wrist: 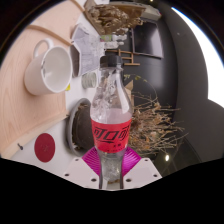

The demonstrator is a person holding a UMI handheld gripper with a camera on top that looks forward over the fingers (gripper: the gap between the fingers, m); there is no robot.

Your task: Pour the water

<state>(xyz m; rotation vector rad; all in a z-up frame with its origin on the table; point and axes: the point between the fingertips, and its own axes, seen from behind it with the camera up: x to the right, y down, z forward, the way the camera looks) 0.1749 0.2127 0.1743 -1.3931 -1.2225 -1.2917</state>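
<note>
Clear plastic bottle with a red label and a red cap is sitting right between the gripper fingers, upright and tilted a touch to the left. Both magenta pads press against its lower body, so the tool is clamped on the bottle, narrowed to the bottle's width. Can't tell how much water is inside, looks mostly see-through. Off to the left, further away, there's a white mug on a pale wooden surface, handle pointing far-left. To the right of the bottle is a tangle of dry twigs, nest-like, and another clump sits up beyond the bottle cap. Near left, a white block with a round red button.
</note>
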